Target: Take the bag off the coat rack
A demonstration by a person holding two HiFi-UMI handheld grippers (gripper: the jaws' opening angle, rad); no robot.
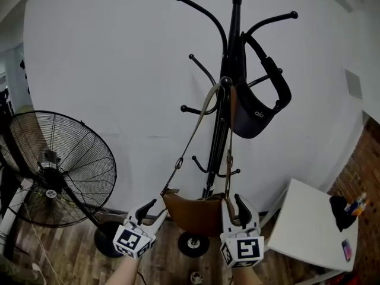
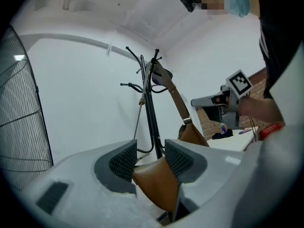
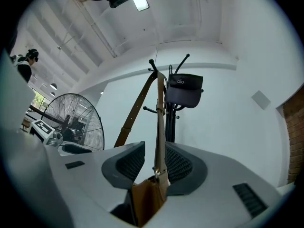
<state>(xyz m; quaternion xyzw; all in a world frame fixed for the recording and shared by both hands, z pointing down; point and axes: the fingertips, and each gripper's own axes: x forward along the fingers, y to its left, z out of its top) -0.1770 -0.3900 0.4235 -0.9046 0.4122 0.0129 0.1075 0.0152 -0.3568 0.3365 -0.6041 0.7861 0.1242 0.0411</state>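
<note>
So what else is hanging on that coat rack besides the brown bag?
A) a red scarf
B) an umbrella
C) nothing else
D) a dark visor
D: a dark visor hangs from an upper hook of the coat rack, above the brown bag on its long strap.

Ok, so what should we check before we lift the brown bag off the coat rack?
1. Bag corner between left gripper pads: ok.
2. Left pads pinching the bag: not ok, a gap shows.
3. Strap between right gripper pads: ok.
4. Right pads pinching the strap: not ok, jaws apart.
5. Strap off the coat rack: not ok, it hangs over a hook.
6. Dark visor clear of the strap: cannot tell.
</note>
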